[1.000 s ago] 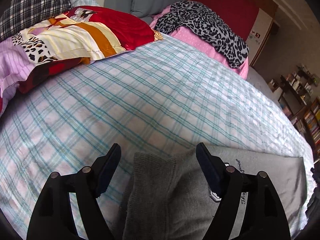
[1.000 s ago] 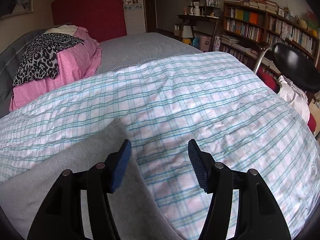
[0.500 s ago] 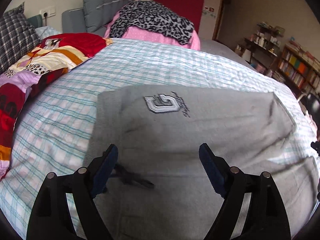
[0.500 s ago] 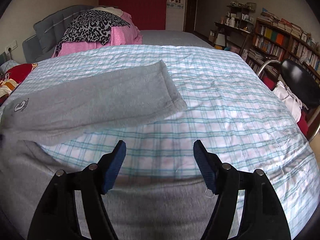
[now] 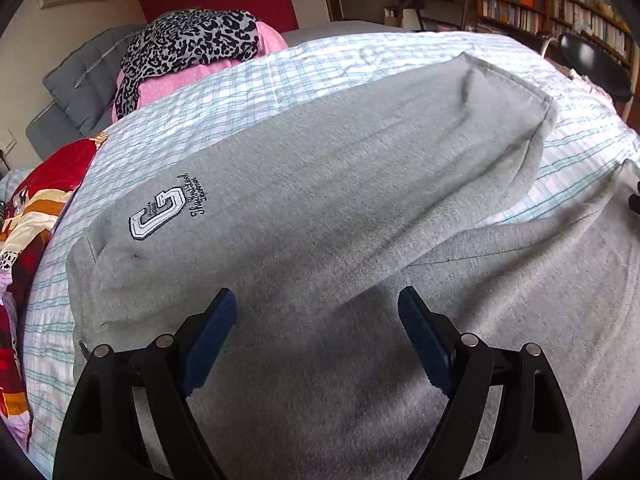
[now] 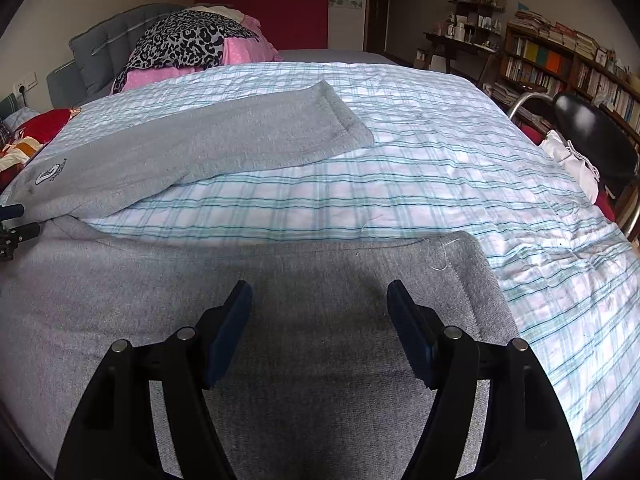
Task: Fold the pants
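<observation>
The grey pants [image 5: 360, 208] lie spread on the bed [image 6: 440, 184], their two legs splayed apart in a V with a wedge of checked cover showing between them. The far leg [image 6: 224, 140] runs toward the headboard side and ends in a stitched hem; near the waist it bears a white letter patch [image 5: 156, 216] with dark script beside it. The near leg [image 6: 280, 320] lies along the bed's front edge, its hem end toward the right with a loose white thread.

The left gripper [image 5: 316, 320] hangs over the waist and upper-leg area, its jaws wide, having just been opening, nothing between the blue pads [image 5: 210, 340] but the flat cloth below. The right gripper [image 6: 320, 320] hangs over the near leg close to its hem, jaws also wide and just opened further, nothing pinched. The left gripper's tip shows at the left edge of the right wrist view.

Beyond the pants, a leopard-print cloth [image 6: 184, 44] lies on pink bedding [image 6: 244, 52] against a grey headboard [image 6: 104, 52]. A red patterned quilt [image 5: 36, 208] sits at the left. A black chair [image 6: 592, 132] and bookshelves [image 6: 560, 64] stand to the right.
</observation>
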A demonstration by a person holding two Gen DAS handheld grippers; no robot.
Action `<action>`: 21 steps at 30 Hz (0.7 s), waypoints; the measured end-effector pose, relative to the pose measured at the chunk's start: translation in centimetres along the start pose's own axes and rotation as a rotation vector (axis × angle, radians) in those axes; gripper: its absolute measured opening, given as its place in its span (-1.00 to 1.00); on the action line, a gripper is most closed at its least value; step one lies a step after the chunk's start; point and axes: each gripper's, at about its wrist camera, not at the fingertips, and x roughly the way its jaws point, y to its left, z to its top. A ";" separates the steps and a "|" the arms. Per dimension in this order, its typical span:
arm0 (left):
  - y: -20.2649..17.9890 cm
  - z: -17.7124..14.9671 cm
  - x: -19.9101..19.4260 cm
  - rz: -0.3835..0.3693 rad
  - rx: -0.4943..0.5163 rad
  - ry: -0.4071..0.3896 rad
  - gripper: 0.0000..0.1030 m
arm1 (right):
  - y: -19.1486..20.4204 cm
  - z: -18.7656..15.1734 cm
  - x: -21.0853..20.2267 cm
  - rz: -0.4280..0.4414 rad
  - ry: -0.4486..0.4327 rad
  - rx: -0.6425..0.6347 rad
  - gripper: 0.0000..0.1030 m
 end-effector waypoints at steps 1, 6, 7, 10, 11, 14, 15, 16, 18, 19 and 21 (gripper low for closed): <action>0.0 0.1 0.7 0.028 -0.002 0.012 0.61 | 0.0 -0.1 0.2 -0.013 0.013 -0.001 0.39; 2.4 1.2 3.3 0.077 -0.102 0.055 0.61 | -0.8 -0.7 1.1 -0.082 0.081 -0.006 0.39; 2.9 1.4 3.7 0.063 -0.123 0.061 0.62 | -1.1 -0.9 1.0 -0.090 0.084 -0.009 0.40; 3.7 1.5 4.0 0.059 -0.157 0.061 0.63 | -1.7 -1.4 1.0 -0.099 0.088 -0.020 0.40; 3.7 1.5 4.0 0.066 -0.160 0.057 0.63 | -1.7 -1.4 1.0 -0.103 0.088 -0.024 0.40; 3.4 1.4 3.9 0.080 -0.150 0.049 0.63 | -1.4 -1.3 1.0 -0.119 0.087 -0.042 0.41; 3.3 1.3 3.7 0.081 -0.149 0.048 0.63 | -1.3 -1.3 0.8 -0.124 0.080 -0.041 0.41; 3.0 1.2 3.4 0.079 -0.142 0.050 0.62 | -1.1 -1.2 0.2 -0.139 0.061 -0.041 0.41; 2.5 1.0 2.5 0.093 -0.115 0.051 0.62 | -0.6 -1.2 -1.6 -0.140 0.005 -0.046 0.43; 2.1 0.7 2.0 0.096 -0.109 0.049 0.63 | -0.4 -1.2 -2.5 -0.109 -0.015 -0.041 0.45; 1.2 0.2 0.8 0.075 -0.089 0.039 0.63 | 0.1 -1.4 -3.5 -0.048 -0.011 -0.027 0.45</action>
